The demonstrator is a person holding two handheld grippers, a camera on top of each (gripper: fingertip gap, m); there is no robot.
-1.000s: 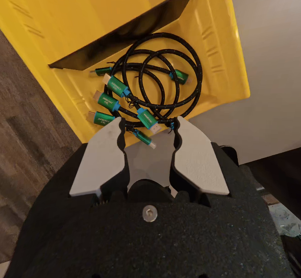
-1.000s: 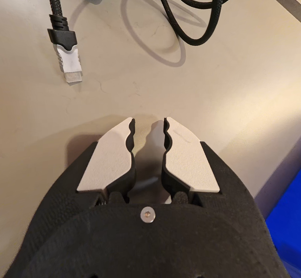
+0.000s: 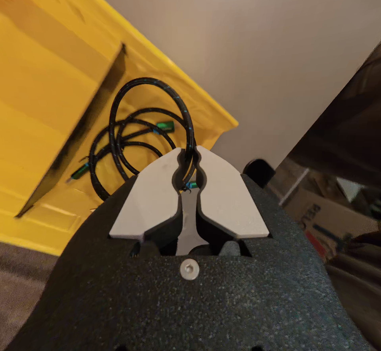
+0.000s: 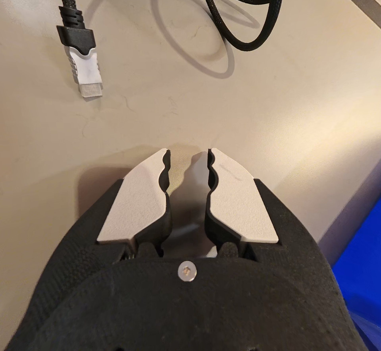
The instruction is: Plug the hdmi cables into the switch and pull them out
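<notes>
The left gripper [image 3: 188,151] is clamped on a black braided cable [image 3: 148,85] coiled above the yellow bin [image 3: 51,73], whose loops could snag the other cables, while the right gripper [image 4: 188,151] hovers open and empty over the tabletop [image 4: 268,104].

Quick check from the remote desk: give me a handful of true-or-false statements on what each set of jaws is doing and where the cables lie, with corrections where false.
1. The left gripper is closed on a black braided cable. True.
2. That cable's coils hang in front of a blue bin. False: the bin is yellow.
3. The right gripper holds a connector. False: its jaws stand apart with only bare tabletop between them.
4. A silver and black connector lies on the table ahead and to the left of the right gripper. True.
5. The held cable bundle has green plugs. True.
</notes>
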